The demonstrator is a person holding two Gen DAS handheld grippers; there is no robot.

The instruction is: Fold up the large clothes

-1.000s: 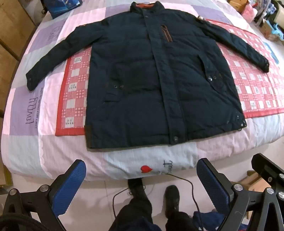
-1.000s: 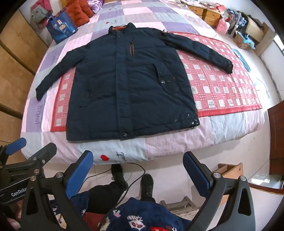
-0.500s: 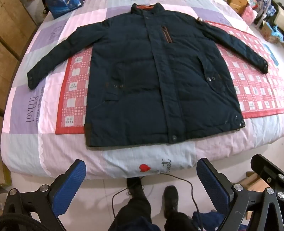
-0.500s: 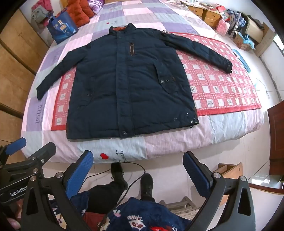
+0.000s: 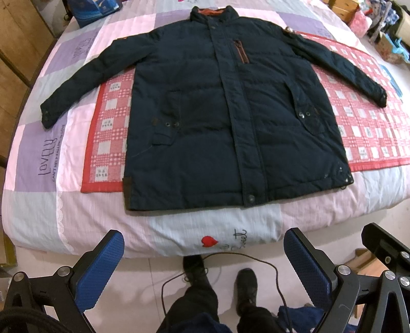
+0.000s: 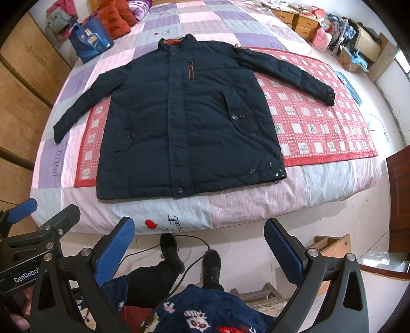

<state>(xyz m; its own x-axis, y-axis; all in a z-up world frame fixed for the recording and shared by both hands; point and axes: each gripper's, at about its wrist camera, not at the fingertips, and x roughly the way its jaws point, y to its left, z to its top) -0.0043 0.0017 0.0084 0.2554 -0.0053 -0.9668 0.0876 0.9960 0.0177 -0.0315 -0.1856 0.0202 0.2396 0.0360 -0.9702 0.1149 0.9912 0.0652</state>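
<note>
A large dark navy padded jacket point(image 5: 217, 123) lies flat and face up on the bed, zipped, both sleeves spread out to the sides, collar at the far end. It also shows in the right wrist view point(image 6: 184, 123). My left gripper point(image 5: 202, 258) is open and empty, held off the bed's near edge, below the jacket hem. My right gripper point(image 6: 200, 246) is open and empty, also short of the bed, over the floor. The left gripper's body shows at the lower left of the right wrist view point(image 6: 33, 230).
The bed point(image 5: 38, 194) has a patchwork quilt and a red checked mat point(image 5: 366, 128) under the jacket. A blue bag point(image 6: 89, 41) and orange clothes point(image 6: 115, 18) sit at its far left. My feet point(image 6: 189, 256) and a cable point(image 5: 269, 269) are on the floor. Wooden panels stand left.
Both grippers have edged slightly toward the bed, so the jacket sits a little lower in view. Jacket and jaws are unchanged.
</note>
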